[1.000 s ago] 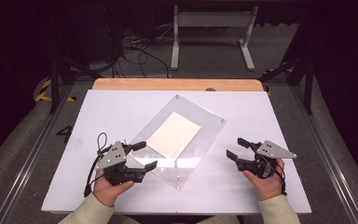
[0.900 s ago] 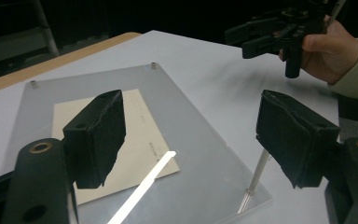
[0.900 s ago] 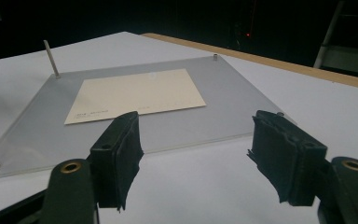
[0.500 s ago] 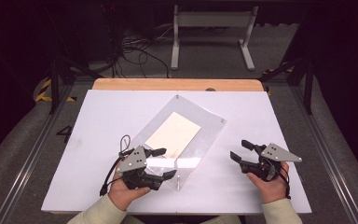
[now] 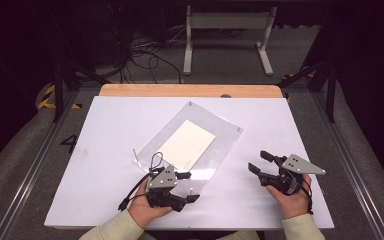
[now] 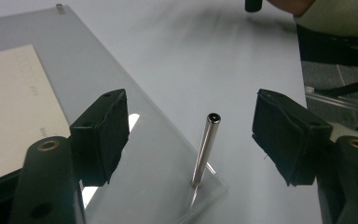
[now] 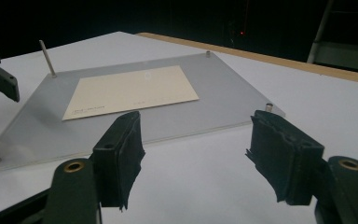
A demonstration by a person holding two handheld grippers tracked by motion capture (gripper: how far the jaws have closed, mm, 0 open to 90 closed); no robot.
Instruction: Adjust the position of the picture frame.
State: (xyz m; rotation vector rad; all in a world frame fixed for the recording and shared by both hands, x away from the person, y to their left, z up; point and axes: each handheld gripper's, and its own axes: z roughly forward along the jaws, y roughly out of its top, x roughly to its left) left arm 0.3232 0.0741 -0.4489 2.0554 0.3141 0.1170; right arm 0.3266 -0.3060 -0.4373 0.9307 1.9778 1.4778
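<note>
Left gripper (image 5: 187, 186): released, jaws spread either side of an upright pin (image 6: 205, 150) at the near corner of the plate (image 5: 225, 136), not touching it.
Right gripper (image 5: 260, 161): released, nothing between its jaws, over bare surface (image 5: 105, 130) just right of the plate.
Plate: one, clear, lying flat and turned at an angle mid-surface.
Card (image 5: 186, 144): one, cream, flat on the plate.
Pins: two tall ones, near and left corners; two short studs at the other corners.
</note>
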